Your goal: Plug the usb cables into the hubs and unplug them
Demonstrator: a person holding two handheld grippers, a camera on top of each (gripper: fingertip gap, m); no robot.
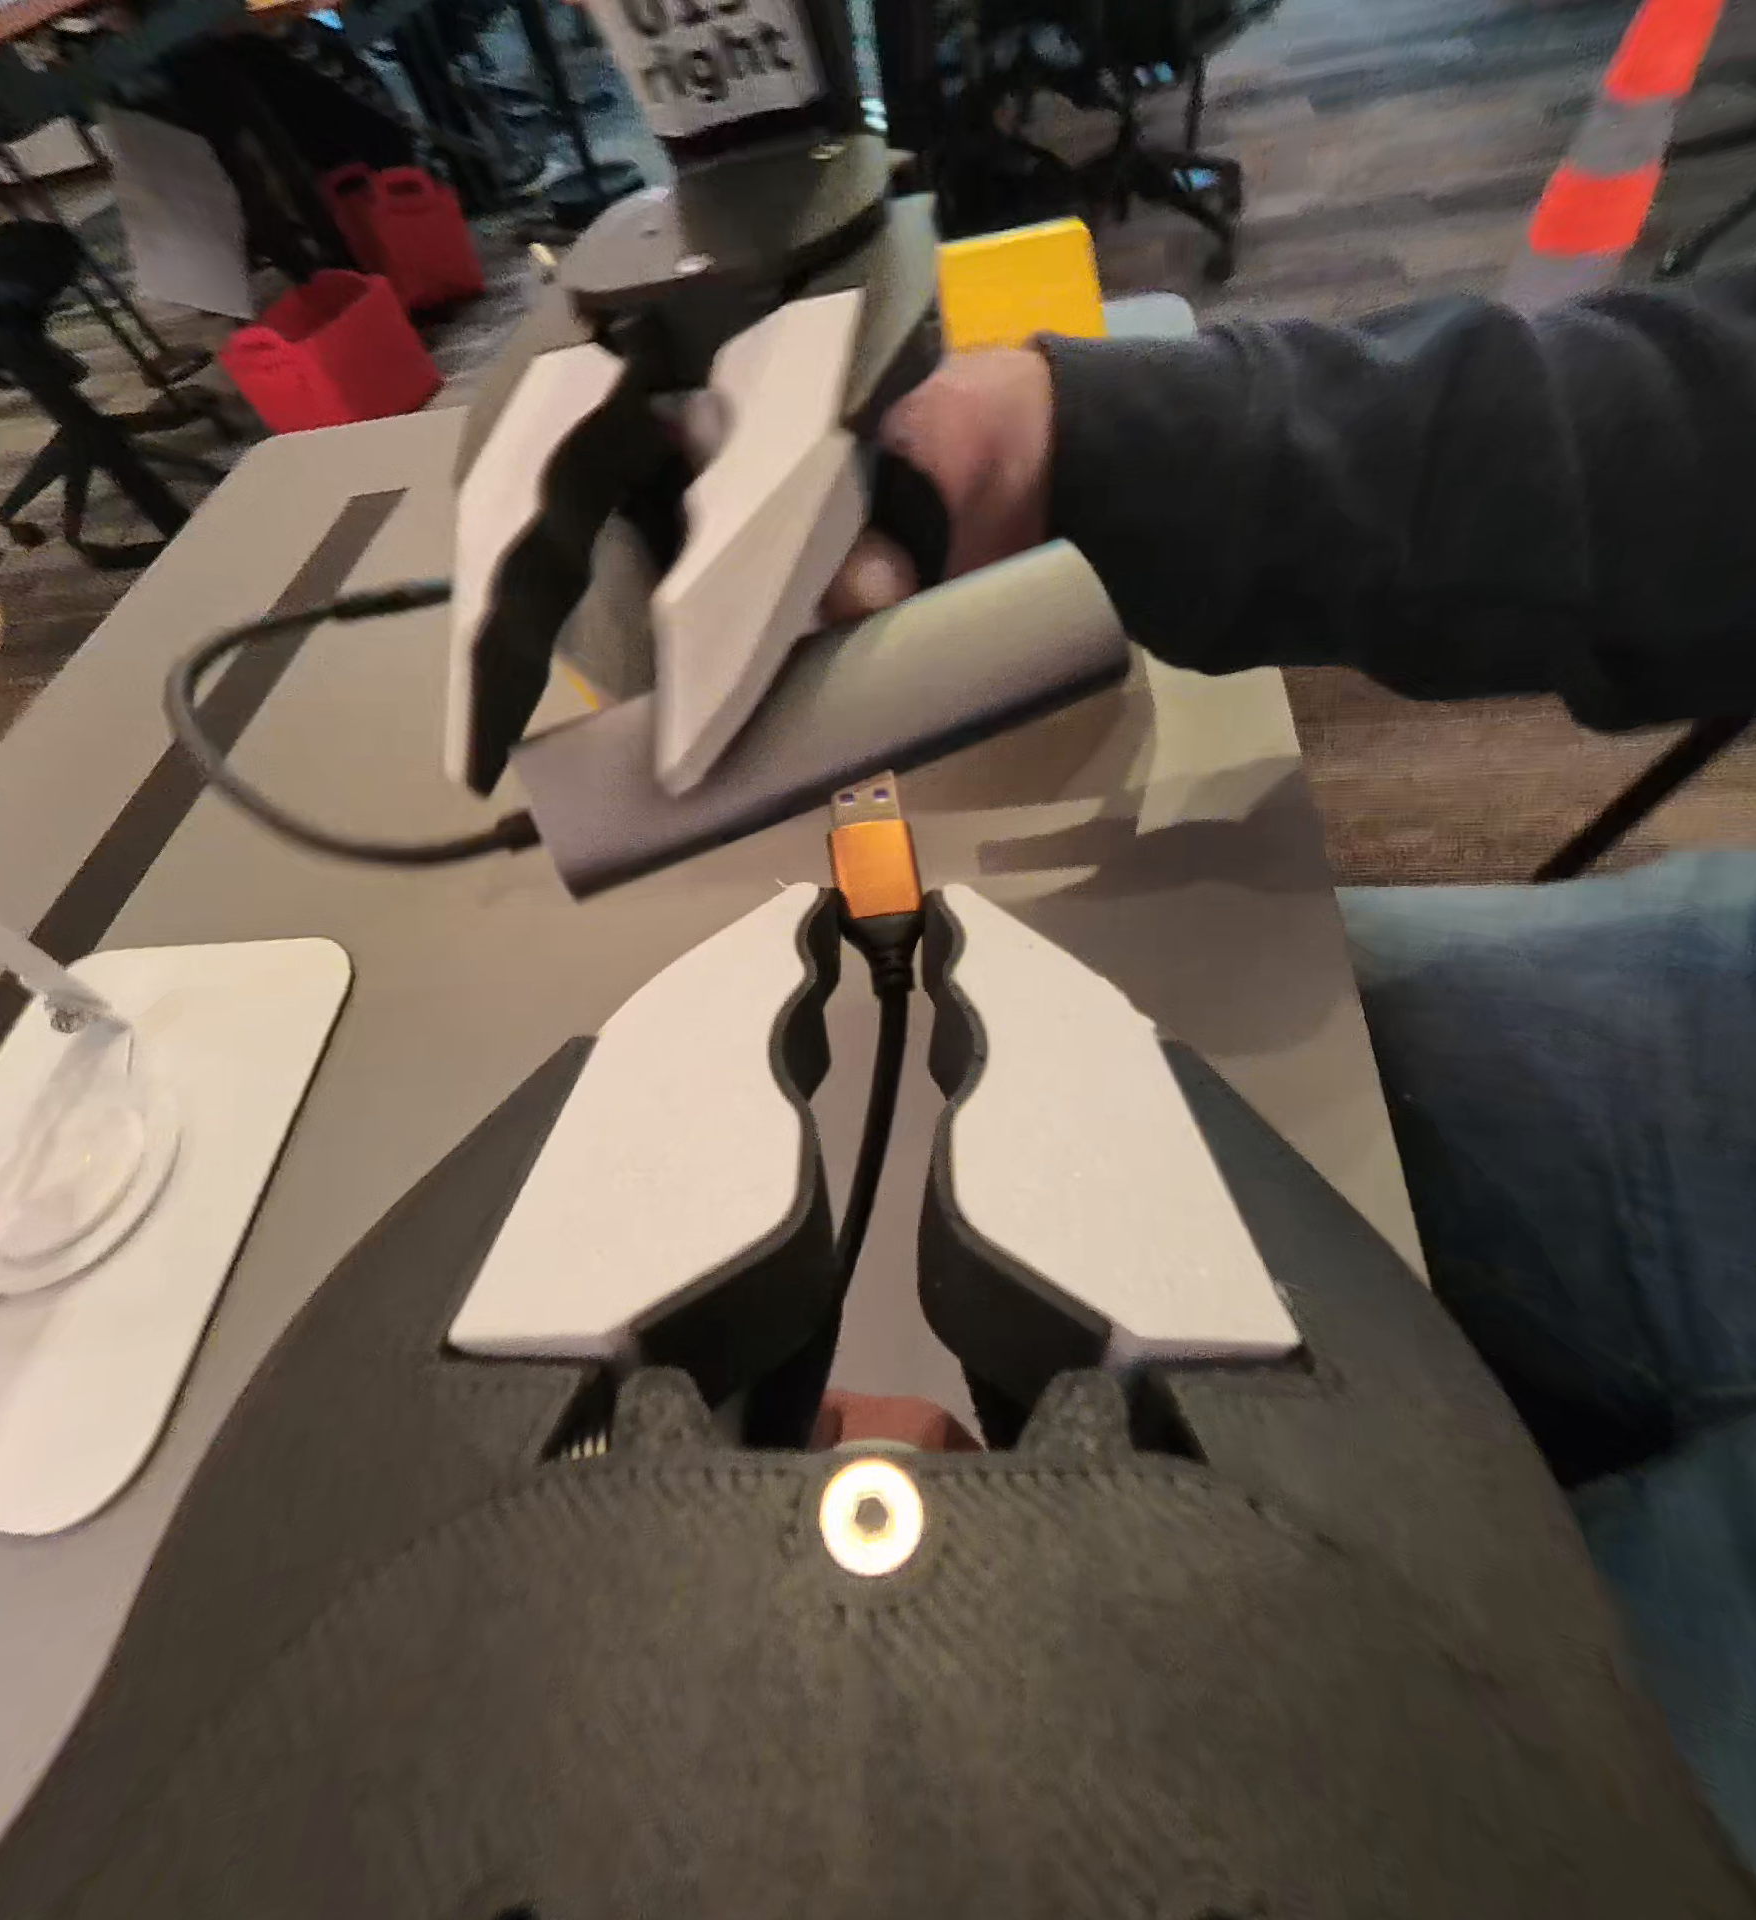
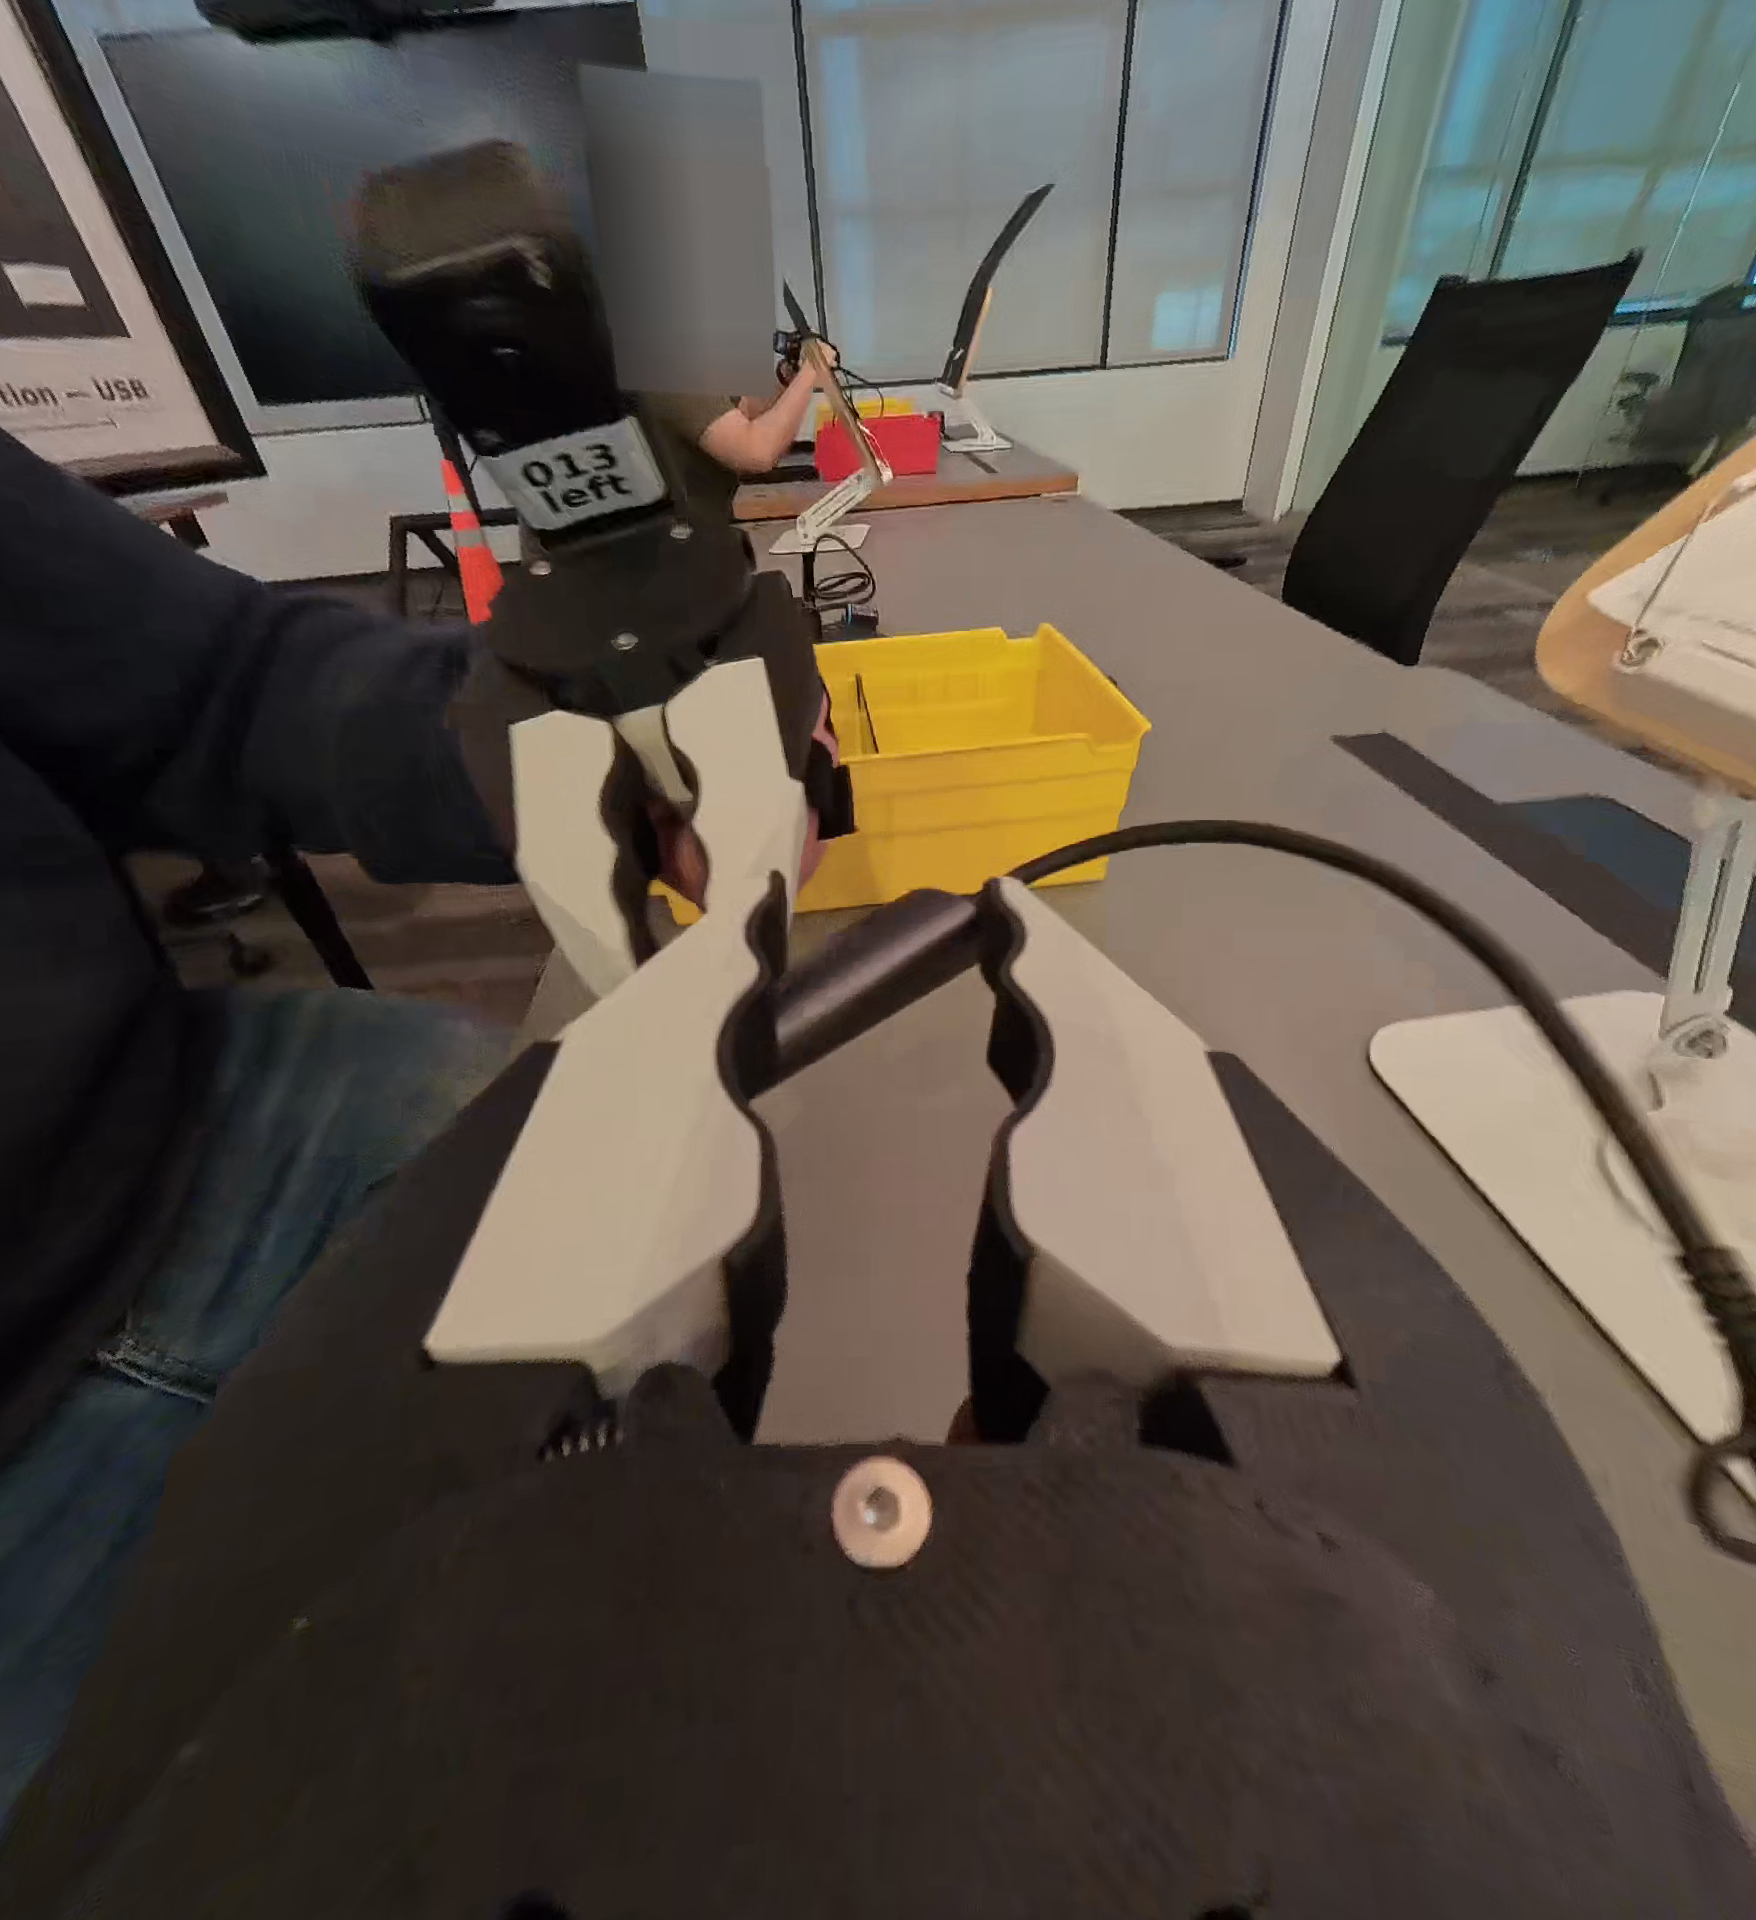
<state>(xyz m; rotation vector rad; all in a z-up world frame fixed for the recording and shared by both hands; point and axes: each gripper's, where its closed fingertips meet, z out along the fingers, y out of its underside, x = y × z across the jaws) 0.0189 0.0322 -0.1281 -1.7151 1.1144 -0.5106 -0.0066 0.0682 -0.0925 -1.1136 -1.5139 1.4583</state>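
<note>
the long grey table [image 1: 406, 914] carries everything, its dark stripe running along the far side. on it stands a yellow open-topped plastic bin [image 2: 967, 769], behind the grippers as the right wrist view shows it, and a white flat-based stand [image 2: 1539, 1132] that holds up a tilted wooden board off to the right in that view.

the slim dark grey rectangular usb hub [image 1: 780, 769] is held clear above the table by the right gripper [image 2: 879, 914], whose white fingers sit narrowed against its two sides, clamped on it. the hub's own black cord [image 1: 230, 748] loops away from its end and down toward the tabletop. a hand [image 1: 967, 457] in a dark sleeve grips that tool's handle.

the left gripper [image 1: 874, 894] is closed tightly on the black usb cable with an orange metal-tipped plug [image 1: 874, 842], its fingertips pinching the base of the orange shell while the cord runs back between the fingers. the plug's silver tip points at the long edge of the hub, just beside it; whether it touches the hub i cannot tell.
</note>
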